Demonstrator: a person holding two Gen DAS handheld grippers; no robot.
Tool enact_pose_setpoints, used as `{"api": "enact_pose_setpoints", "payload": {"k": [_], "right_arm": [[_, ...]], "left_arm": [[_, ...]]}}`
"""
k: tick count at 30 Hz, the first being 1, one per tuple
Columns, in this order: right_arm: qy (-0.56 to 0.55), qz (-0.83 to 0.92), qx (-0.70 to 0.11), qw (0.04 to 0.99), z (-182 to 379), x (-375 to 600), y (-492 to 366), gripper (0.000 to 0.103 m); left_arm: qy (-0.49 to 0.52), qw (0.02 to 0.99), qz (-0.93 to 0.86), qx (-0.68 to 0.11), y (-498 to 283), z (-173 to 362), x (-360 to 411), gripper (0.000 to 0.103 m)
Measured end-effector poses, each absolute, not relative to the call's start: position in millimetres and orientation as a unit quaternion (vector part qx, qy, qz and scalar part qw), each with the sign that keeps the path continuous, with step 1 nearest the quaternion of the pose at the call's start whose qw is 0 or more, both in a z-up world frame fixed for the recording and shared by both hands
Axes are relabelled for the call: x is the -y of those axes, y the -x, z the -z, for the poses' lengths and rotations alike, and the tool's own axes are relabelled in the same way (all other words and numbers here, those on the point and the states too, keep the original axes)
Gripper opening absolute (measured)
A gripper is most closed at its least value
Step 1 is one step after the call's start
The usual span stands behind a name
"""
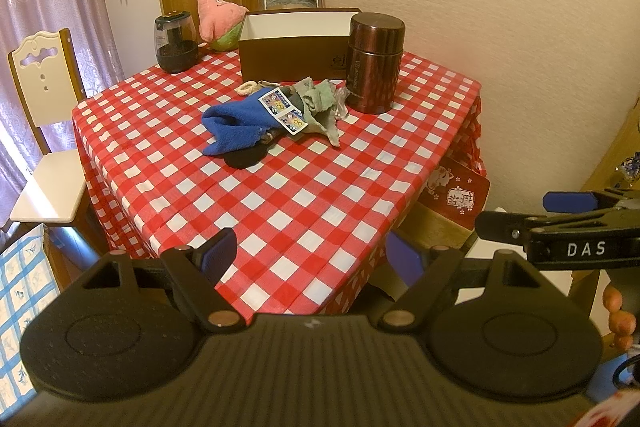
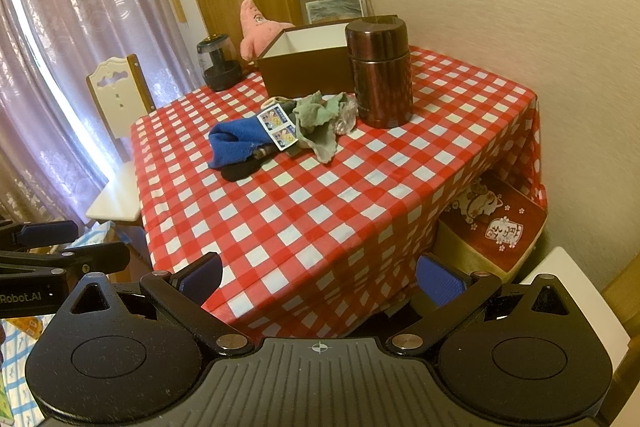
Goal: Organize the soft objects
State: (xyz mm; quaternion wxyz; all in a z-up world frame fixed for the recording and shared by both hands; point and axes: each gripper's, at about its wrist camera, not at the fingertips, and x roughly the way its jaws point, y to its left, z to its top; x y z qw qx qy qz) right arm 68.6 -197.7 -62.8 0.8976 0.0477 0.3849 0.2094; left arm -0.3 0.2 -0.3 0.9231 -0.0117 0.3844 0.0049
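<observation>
A pile of soft things lies mid-table: a blue sock with a paper label, a black sock under it, and a crumpled green cloth. A pink star plush sits at the back beside an open brown box. My left gripper is open and empty at the table's near edge. My right gripper is open and empty too, also short of the pile. The right gripper also shows in the left wrist view, and the left gripper in the right wrist view.
A tall brown metal flask stands right of the pile. A small dark grinder jar stands at the back left. A white chair is left of the red-checked table; a cushioned stool sits under its right side.
</observation>
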Motion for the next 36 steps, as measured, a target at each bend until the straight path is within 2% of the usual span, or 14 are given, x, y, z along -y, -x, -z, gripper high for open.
{"api": "enact_pose_setpoints", "payload": {"k": [36], "right_arm": [[-0.056,-0.253,-0.368,0.893,69,255,-115,0.103]], "left_arm": [[0.016,0.923,-0.038,-0.382,-31,1,27,0.081]]}}
